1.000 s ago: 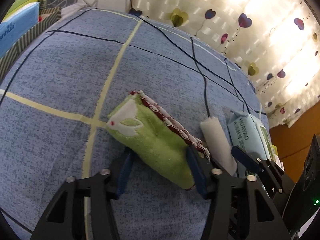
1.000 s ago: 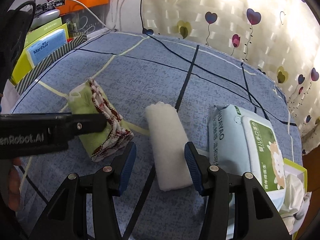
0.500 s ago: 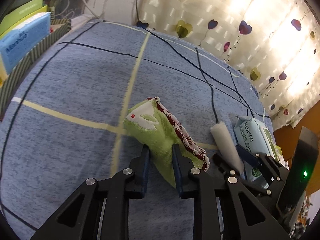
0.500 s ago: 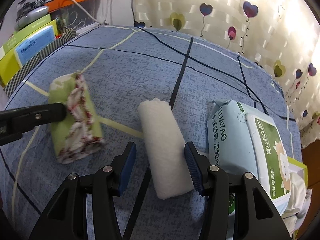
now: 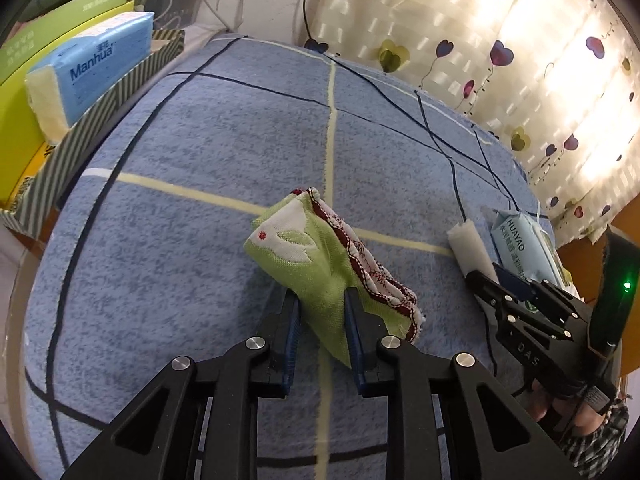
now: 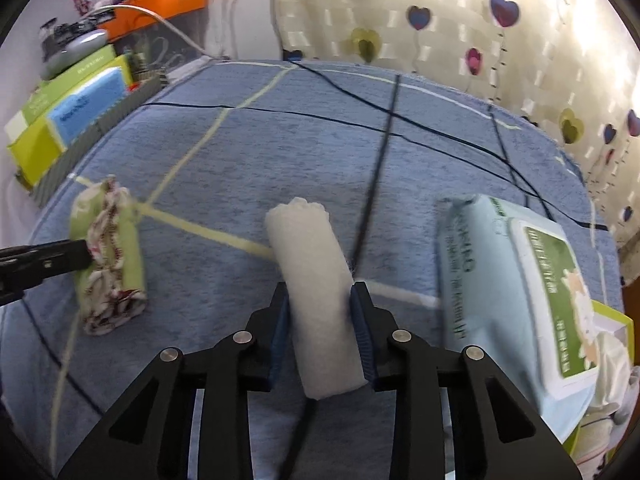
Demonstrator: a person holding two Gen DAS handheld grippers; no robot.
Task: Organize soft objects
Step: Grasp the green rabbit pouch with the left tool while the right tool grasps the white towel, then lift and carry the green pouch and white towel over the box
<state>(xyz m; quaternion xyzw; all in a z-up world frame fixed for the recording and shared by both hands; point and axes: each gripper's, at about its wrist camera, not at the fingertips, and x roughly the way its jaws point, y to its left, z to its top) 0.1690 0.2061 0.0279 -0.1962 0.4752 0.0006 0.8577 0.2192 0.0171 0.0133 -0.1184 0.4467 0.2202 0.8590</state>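
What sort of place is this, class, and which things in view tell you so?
Probably a room at home, likely a bedroom: a blue plaid bedspread covers the surface, a heart-patterned curtain hangs behind it, and a striped box of tissue packs stands alongside.

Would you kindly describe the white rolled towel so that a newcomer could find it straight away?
Start at the blue checked cloth covering the table. Near its middle lies the white rolled towel, between the green folded cloth on one side and the pale blue pack of wipes on the other; the right gripper has just been closing around it. It alone is plain white, fluffy and unprinted.
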